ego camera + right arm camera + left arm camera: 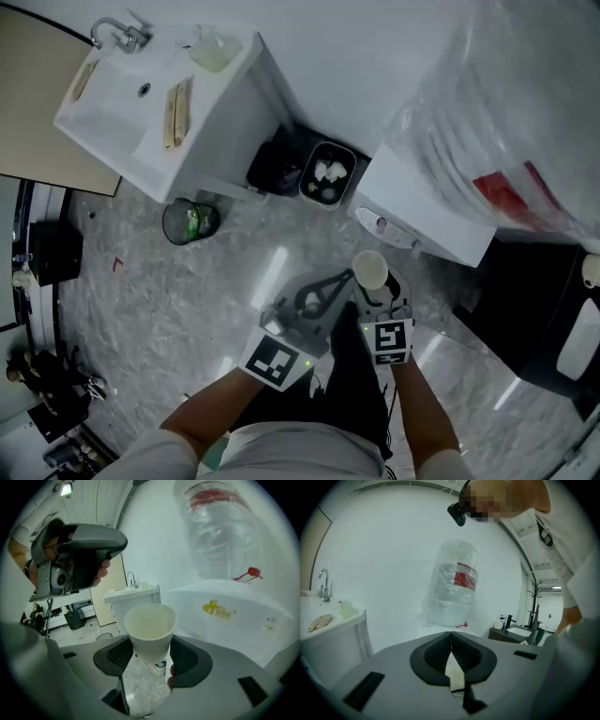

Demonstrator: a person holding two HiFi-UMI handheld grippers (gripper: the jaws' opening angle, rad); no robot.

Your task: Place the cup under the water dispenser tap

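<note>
A white paper cup (150, 632) stands upright between the jaws of my right gripper (152, 657), which is shut on its lower half; its mouth is empty. In the head view the cup (370, 269) and right gripper (373, 289) hang just in front of the white water dispenser (427, 216), below its tap panel (382, 225). The dispenser's plastic-wrapped bottle (220, 536) rises on the right. My left gripper (343, 278) sits close on the cup's left, jaws together and empty, and it points at the bottle (452, 590) in its own view (451, 637).
A white sink cabinet (155, 103) stands at the upper left, with a black bag (277, 164) and a small bin of white rubbish (326, 173) beside it. A dark round bin (190, 220) sits on the marble floor. A black counter (544, 309) lies right of the dispenser.
</note>
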